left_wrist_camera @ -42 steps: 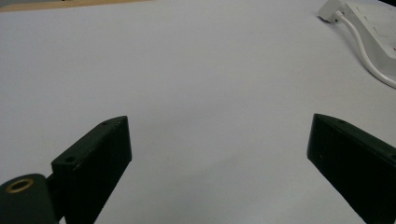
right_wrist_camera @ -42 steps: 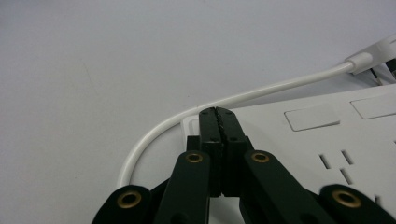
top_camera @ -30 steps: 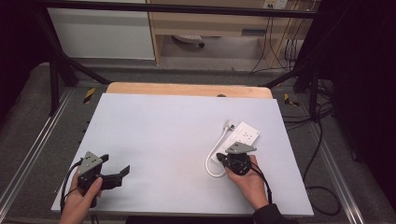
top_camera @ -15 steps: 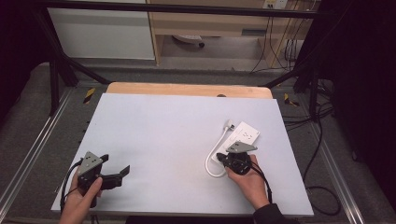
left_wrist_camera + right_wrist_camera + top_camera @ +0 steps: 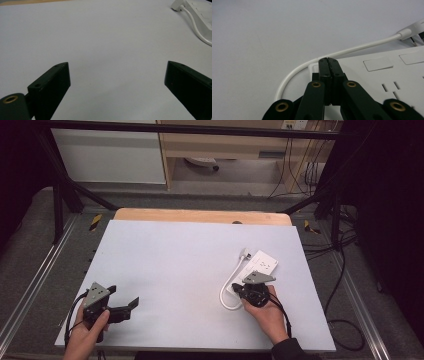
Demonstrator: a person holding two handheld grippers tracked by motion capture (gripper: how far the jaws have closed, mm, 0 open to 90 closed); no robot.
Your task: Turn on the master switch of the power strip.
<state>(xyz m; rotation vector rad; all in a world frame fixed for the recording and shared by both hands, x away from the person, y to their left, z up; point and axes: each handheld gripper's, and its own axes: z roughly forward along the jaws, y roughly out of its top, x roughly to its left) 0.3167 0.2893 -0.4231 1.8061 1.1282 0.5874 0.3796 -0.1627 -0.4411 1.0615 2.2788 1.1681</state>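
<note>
Right now the two black jaws of the right gripper [image 5: 328,60] are pressed tight together with nothing between them, and their tips sit over the near left corner of a white power strip [image 5: 387,77]. In the right gripper view you can see the strip's flat top with its plug holes and two little raised buttons. A white cable [image 5: 342,52] comes out by that corner, bends in a loop to the left, and then runs away to a white plug [image 5: 409,31] at the far right. The jaws of the left gripper [image 5: 117,82] stand wide apart, with only the bare table top between them, and they hold nothing. In the left gripper view the power strip [image 5: 202,10] and its cable [image 5: 197,30] are far off in the top right corner. From the high view, the left gripper [image 5: 131,305] is at the near left of the pale grey table [image 5: 190,265], held by the person's left hand [image 5: 85,337]. The right gripper [image 5: 239,290] is at the near right, held by the person's right hand [image 5: 270,312], and it is right at the near end of the power strip [image 5: 260,265]. The cable [image 5: 227,287] curls on the table just left of the strip. The two grippers are well apart. Past the far edge of the table there is a wooden strip [image 5: 200,215], and dark cords [image 5: 345,285] lie on the floor at the right.
</note>
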